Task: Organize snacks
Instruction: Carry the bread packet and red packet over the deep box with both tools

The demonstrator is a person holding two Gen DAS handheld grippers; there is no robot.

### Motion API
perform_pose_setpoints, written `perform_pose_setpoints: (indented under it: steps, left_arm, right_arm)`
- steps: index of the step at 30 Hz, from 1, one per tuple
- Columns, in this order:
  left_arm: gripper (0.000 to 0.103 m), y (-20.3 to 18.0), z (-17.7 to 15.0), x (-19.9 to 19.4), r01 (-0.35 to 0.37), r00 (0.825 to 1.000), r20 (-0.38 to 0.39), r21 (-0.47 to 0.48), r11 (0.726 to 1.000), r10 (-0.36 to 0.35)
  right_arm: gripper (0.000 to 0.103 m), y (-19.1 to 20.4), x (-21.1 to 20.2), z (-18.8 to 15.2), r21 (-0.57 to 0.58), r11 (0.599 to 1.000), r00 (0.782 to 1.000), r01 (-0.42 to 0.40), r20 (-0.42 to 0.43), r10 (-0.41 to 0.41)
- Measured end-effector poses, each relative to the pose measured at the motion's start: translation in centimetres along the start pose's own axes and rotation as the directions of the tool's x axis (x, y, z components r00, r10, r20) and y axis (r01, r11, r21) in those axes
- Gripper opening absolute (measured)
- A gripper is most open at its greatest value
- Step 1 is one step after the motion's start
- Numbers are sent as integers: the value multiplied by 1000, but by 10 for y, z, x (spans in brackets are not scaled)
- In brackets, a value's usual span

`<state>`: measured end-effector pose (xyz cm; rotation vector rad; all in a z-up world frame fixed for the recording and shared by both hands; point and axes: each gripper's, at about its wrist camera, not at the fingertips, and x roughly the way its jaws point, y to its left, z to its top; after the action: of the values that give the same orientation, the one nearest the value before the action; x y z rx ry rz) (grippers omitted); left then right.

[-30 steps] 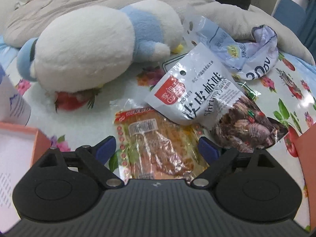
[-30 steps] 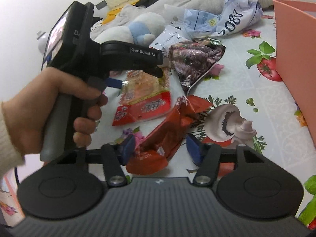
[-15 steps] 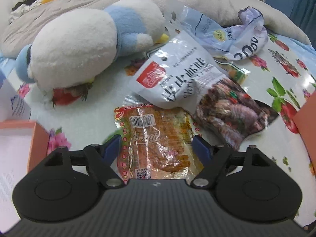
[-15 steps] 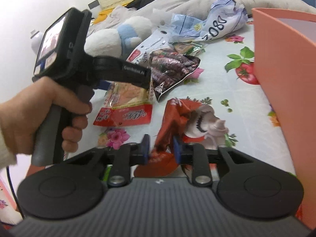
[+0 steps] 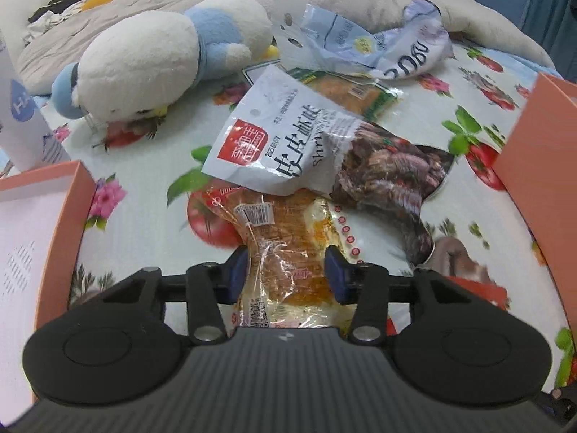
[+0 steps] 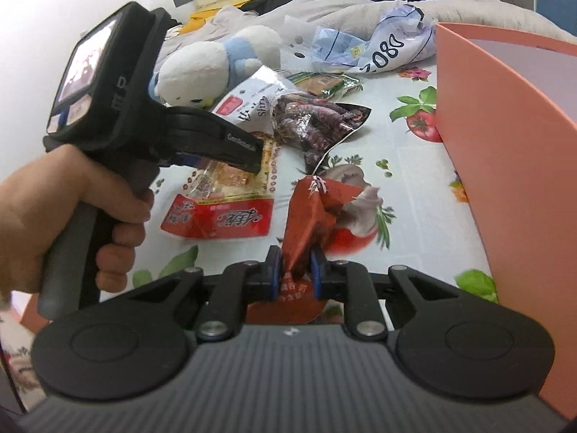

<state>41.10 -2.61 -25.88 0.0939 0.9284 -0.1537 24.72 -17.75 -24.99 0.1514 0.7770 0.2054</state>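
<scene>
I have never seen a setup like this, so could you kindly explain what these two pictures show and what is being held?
There is no robot here. A person holds a black two-finger gripper in each hand, and each carries a wide-angle camera looking along its fingers.

The left camera's picture shows the left gripper; its jaws have just been closing around a clear orange-and-red snack packet, which they now squeeze at the sides. The right camera's picture shows the right gripper shut on a crumpled red foil snack packet, and beside it the person's left hand.

On the flowered vegetable-print cloth also lie a white shrimp snack bag, a green-edged packet, a pale blue crumpled bag and a white-and-blue plush toy. Orange cardboard boxes stand at the left and right.
</scene>
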Motion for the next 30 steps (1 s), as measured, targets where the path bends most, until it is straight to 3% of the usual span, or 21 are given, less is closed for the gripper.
perform_pose_setpoints:
  steps: [11,18,26,30]
  left_arm:
    - [33,-8,-57,-56,66,997,-32,-54,996,-68]
    - [25,-11,-104,-97,109,992,-48,-137,985,-116]
    - [16,-6,-139,-142,134,991,3,-244,960,-137]
    - [16,-8,-144,-173,142,990,48,-247,958,-135]
  right_arm:
    - [19,-3,-50,-30,-20,1000,1000,-14,-17,13]
    - [19,-12,-83,-37,-18,1000,1000,-18,-11,17]
    - [19,-11,-112,-45,-20,1000,1000,-14,-2,14]
    - [19,-7,-130,-43,-28,999,1000,-15,15,15]
